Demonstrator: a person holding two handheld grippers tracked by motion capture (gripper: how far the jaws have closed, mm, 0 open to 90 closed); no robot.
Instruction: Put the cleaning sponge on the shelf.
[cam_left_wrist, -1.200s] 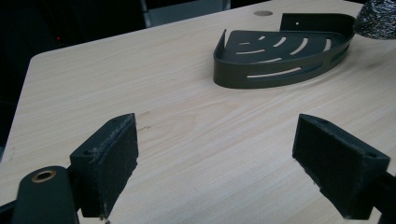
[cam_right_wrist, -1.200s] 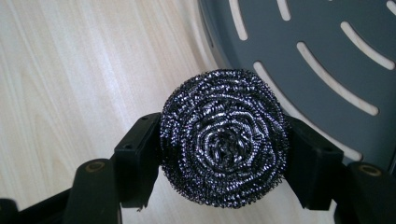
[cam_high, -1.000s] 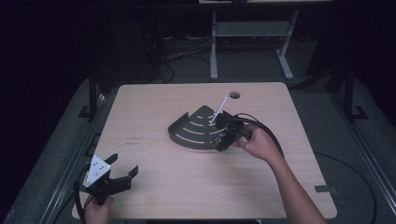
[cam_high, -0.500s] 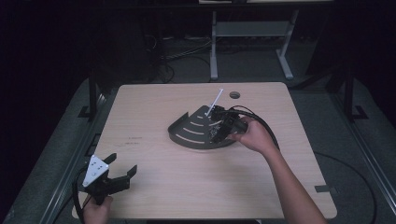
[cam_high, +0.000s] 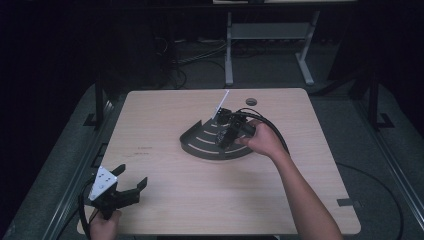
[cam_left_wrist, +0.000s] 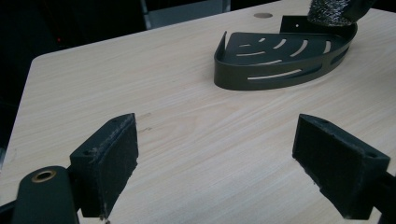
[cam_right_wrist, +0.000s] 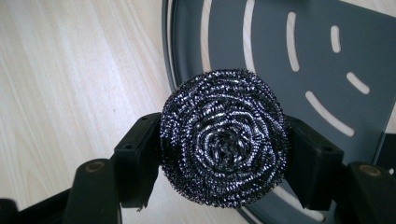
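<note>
— What is lying on the table (cam_high: 165, 210) from where you are sitting?

— The pale wood tabletop is stretching out in front of me, and a dark, quarter-round slotted caddy (cam_high: 200, 142) is sitting a little beyond its middle, curved wall facing me. In the left gripper view the same caddy (cam_left_wrist: 280, 60) is lying far and to the right, well apart from my jaws.

— And your right hand?

— I am holding the right gripper (cam_high: 227, 134) over the caddy's right part, with my right hand (cam_high: 262, 140) behind it. In the right gripper view its jaws are pressing from both sides on a round steel-wool scourer (cam_right_wrist: 224, 137), gripping it at about its full width. The scourer is hanging above the caddy's slotted floor (cam_right_wrist: 299, 70), near the curved rim; I cannot tell whether it is touching the floor.

— The left one?

— I am keeping the left gripper (cam_high: 131, 187) at the near left corner of the table, my left hand (cam_high: 104, 225) at the edge. Its jaws are standing wide apart with nothing between them but bare wood.
</note>
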